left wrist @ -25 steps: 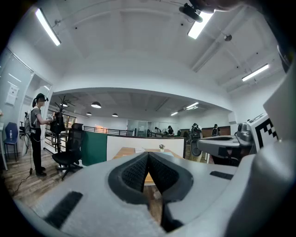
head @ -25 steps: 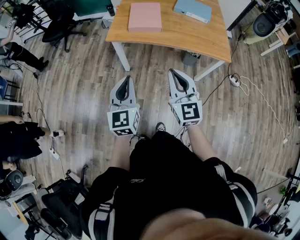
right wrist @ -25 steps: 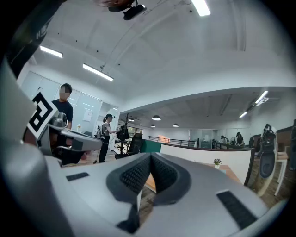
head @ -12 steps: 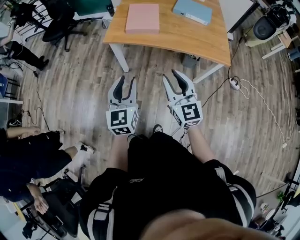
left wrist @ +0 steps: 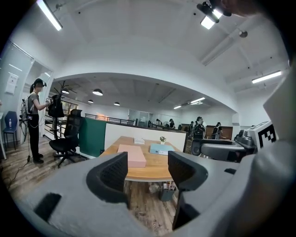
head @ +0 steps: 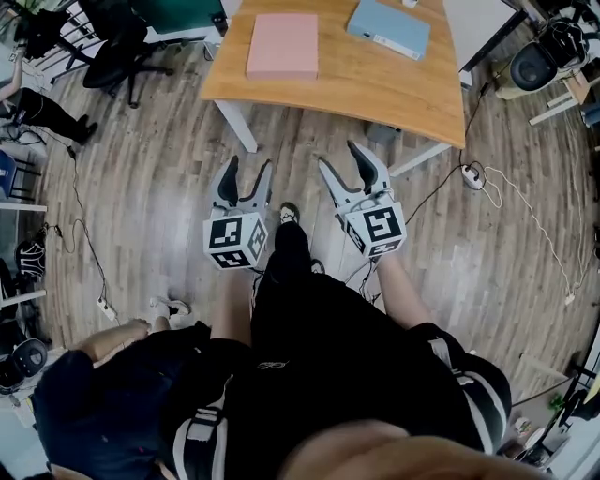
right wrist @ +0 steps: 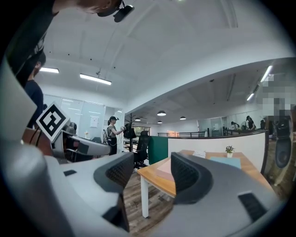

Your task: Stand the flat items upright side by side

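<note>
A flat pink box [head: 282, 45] and a flat light-blue binder [head: 389, 27] lie on the wooden table [head: 394, 89] ahead; both show in the left gripper view as the pink box [left wrist: 131, 155] and the blue binder [left wrist: 160, 149]. My left gripper [head: 243, 178] and right gripper [head: 348, 164] hover over the floor, short of the table. Their jaws have just been opening and nothing is between them. In the right gripper view the table corner [right wrist: 150, 175] and the pink box [right wrist: 163, 169] lie beyond the right gripper [right wrist: 149, 171].
A white table leg [head: 243, 124] stands close ahead of the left gripper. Office chairs [head: 117, 47] stand at the far left. A power strip [head: 472, 177] and cables lie on the floor to the right. A person [head: 103, 394] crouches at the lower left.
Both grippers have gone from shut to open and moved a little toward the table. The table sits lower in the head view. A person at the lower left has shifted closer.
</note>
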Demonstrator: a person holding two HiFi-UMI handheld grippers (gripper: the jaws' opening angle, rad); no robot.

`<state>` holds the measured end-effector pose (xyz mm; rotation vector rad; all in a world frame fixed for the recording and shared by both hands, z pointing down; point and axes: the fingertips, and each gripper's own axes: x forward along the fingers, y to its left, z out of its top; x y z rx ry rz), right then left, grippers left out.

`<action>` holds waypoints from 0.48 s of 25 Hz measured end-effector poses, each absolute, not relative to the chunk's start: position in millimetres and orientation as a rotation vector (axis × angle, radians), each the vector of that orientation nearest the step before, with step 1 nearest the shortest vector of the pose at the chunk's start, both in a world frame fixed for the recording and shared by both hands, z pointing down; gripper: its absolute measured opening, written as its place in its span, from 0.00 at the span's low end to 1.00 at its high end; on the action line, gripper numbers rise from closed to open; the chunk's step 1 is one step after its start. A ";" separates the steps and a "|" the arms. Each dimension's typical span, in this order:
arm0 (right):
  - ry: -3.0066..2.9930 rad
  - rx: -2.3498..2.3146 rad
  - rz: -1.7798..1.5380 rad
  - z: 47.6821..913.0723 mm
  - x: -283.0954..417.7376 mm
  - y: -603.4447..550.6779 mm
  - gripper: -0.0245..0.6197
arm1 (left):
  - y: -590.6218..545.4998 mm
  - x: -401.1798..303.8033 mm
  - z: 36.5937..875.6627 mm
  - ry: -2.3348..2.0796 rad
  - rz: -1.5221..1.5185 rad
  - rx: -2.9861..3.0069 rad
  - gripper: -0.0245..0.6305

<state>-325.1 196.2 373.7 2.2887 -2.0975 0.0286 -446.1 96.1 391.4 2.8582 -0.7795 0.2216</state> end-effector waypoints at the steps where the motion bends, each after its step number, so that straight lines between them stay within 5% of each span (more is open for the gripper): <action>1: -2.093 2.287 0.033 376.0 -319.3 187.9 0.42 | 86.1 -441.4 393.9 -0.780 0.222 2.853 0.45; 12: -2.040 2.286 0.117 379.2 -241.3 62.1 0.46 | -36.9 -362.1 388.8 -0.680 0.222 2.838 0.46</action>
